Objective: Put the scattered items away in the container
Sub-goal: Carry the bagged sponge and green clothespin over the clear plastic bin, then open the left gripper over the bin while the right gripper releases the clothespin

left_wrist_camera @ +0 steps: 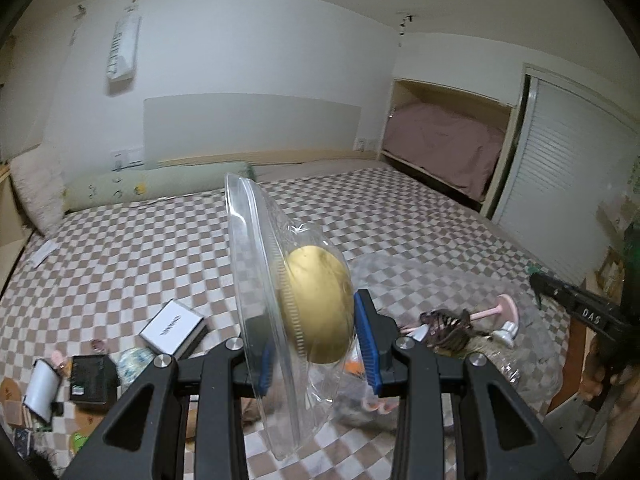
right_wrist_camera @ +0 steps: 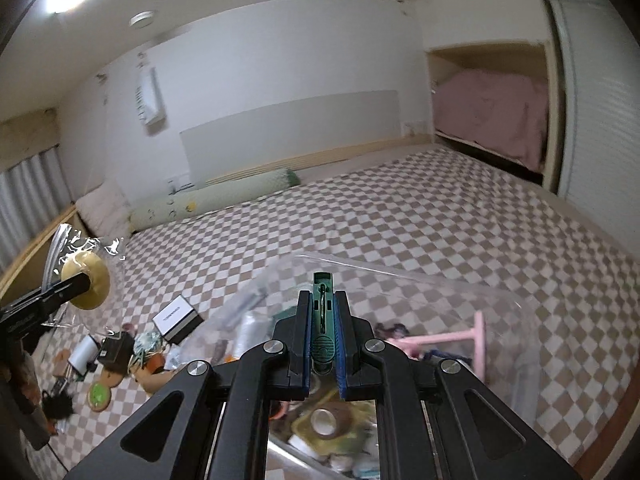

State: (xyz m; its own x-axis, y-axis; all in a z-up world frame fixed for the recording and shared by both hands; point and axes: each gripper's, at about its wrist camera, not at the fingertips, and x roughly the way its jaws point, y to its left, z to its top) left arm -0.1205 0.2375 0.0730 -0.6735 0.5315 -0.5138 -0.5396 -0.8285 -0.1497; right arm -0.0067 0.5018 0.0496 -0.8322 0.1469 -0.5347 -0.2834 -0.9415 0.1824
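Right gripper (right_wrist_camera: 323,344) pinches a green utility knife (right_wrist_camera: 322,320), blade-axis forward, seemingly directly above the clear container (right_wrist_camera: 500,292); left gripper (left_wrist_camera: 316,344) clamps a bagged yellow disc (left_wrist_camera: 318,304) farther off.

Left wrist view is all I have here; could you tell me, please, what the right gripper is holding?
Observer: The right gripper is shut on a slim green tool, standing upright between its fingers.
Operator: Thank you. Where is it relative to the container?
Observer: It hovers over the open clear container, which already holds a roll of tape.
Operator: And how does my left gripper look from there?
Observer: The left gripper holds its bagged yellow disc in the air, above the scattered items.
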